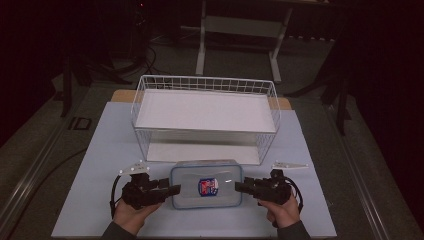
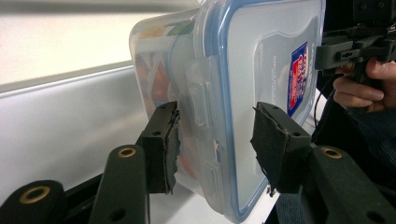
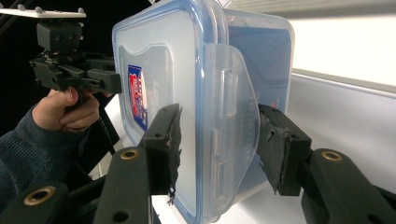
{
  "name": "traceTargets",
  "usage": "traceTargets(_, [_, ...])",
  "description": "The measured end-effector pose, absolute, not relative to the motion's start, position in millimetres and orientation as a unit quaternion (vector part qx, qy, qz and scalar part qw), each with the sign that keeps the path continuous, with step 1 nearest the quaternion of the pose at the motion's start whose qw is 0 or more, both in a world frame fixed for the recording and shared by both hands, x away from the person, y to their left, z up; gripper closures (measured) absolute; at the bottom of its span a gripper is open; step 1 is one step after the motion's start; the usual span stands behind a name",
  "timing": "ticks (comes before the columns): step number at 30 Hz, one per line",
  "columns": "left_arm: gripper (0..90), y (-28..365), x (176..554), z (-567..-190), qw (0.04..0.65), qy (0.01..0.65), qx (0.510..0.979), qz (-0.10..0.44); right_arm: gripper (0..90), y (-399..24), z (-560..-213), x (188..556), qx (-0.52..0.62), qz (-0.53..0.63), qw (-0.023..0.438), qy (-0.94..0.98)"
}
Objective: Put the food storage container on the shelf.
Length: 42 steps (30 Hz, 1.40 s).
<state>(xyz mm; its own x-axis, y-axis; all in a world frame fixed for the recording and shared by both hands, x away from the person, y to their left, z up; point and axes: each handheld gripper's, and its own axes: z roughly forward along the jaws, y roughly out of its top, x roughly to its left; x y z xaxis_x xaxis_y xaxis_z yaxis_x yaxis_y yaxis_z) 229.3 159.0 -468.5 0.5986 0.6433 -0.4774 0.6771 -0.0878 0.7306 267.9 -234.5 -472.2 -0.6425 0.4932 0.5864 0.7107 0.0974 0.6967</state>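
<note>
A clear plastic food container (image 1: 206, 185) with a blue-rimmed lid and a red and blue label lies level between my two grippers, just in front of the wire basket. My left gripper (image 1: 172, 190) holds its left end. In the left gripper view one jaw presses the container (image 2: 261, 70) from below and the other presses the lid, with the side latch between them (image 2: 215, 112). My right gripper (image 1: 240, 186) holds the right end of the container (image 3: 159, 60) the same way (image 3: 219, 114). Coloured contents show faintly through the wall.
A white wire basket (image 1: 205, 80) with a white board on top stands behind the container, on the white table mat (image 1: 100, 165). Bare mat lies to either side of the hands. Dark floor, cables and a metal frame (image 1: 240, 25) lie beyond the table.
</note>
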Motion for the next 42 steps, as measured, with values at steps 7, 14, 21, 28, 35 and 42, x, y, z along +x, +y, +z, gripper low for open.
traceTargets(7, [51.4, 157, 229, -456, 0.512, 0.438, 0.739, -0.005, 51.7, -236, -463, 267, -0.403, -0.540, 0.091, -0.733])
traceTargets(14, [51.4, 157, 230, -443, 0.517, 0.432, 0.739, 0.008, 51.6, -237, -450, 268, -0.394, -0.552, 0.080, -0.730])
traceTargets(21, [51.4, 152, 235, -421, 0.527, 0.418, 0.739, 0.028, 51.7, -241, -431, 271, -0.389, -0.569, 0.065, -0.721])
traceTargets(28, [51.4, 150, 241, -396, 0.539, 0.402, 0.739, 0.051, 51.6, -244, -409, 275, -0.376, -0.586, 0.045, -0.716])
traceTargets(35, [51.4, 153, 248, -377, 0.556, 0.391, 0.731, 0.066, 51.6, -241, -384, 279, -0.364, -0.595, 0.020, -0.716])
traceTargets(42, [51.4, 156, 256, -360, 0.569, 0.386, 0.722, 0.081, 51.6, -238, -367, 286, -0.357, -0.607, 0.008, -0.710])
